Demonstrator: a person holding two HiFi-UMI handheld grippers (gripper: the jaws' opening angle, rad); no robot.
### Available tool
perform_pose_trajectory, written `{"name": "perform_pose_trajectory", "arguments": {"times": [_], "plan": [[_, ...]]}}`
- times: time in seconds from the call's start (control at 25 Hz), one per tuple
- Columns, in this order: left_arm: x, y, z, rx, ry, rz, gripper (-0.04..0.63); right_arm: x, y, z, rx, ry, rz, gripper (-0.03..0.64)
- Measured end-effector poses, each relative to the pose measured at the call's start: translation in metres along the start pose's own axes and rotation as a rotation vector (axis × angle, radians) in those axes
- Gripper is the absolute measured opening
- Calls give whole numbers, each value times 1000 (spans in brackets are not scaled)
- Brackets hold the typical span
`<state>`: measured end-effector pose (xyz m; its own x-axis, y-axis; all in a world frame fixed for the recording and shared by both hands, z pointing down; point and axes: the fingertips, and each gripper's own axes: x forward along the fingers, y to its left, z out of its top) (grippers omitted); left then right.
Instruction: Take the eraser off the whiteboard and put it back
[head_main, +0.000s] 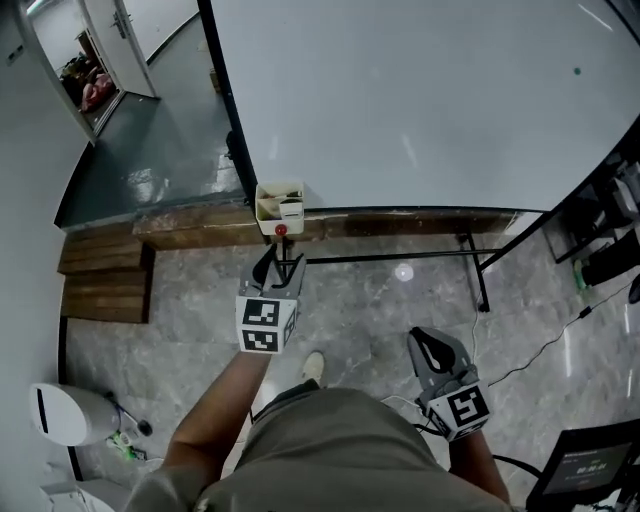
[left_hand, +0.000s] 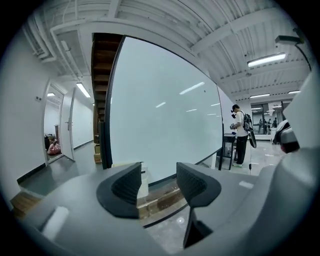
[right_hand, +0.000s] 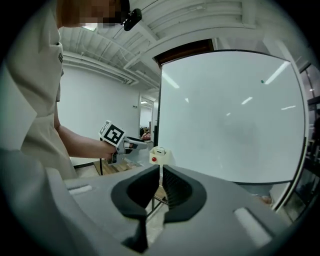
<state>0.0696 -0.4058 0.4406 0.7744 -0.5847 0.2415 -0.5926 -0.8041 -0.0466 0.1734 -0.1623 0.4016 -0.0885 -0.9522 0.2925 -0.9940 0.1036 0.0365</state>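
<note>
The big whiteboard (head_main: 420, 100) stands ahead. A small cream box with a red dot (head_main: 280, 210) clings to its lower left corner, and a white block with a dark strip, seemingly the eraser (head_main: 291, 209), sits in it. My left gripper (head_main: 279, 262) hangs just short of that box, open and empty. In the left gripper view the gripper (left_hand: 159, 182) points at the board's lower edge, and the box (left_hand: 143, 181) peeks from behind the left jaw. My right gripper (head_main: 432, 345) is low at the right, shut on nothing. Its own view shows its jaws (right_hand: 161, 185), the box (right_hand: 159, 155) and the left gripper (right_hand: 142, 145).
Wooden steps (head_main: 105, 285) lie left of the board, and its black stand legs (head_main: 478, 270) cross the stone floor. A white bin (head_main: 65, 415) stands at the lower left. Cables and dark equipment (head_main: 600, 260) crowd the right. A person (left_hand: 241, 135) stands far off.
</note>
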Motion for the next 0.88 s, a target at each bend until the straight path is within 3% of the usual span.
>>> {"name": "perform_pose_trajectory", "arguments": {"times": [0.2,0.48,0.88], "plan": [[69,30,-13,45,50,53,246,23,-10,1,19,39,-48,11],[126,57,-35,44,95,142,290,36,-19,-2,49,79,-109,11],[159,64,-49,33,114,173,298,37,-43,-7,68,120,-177,11]]}}
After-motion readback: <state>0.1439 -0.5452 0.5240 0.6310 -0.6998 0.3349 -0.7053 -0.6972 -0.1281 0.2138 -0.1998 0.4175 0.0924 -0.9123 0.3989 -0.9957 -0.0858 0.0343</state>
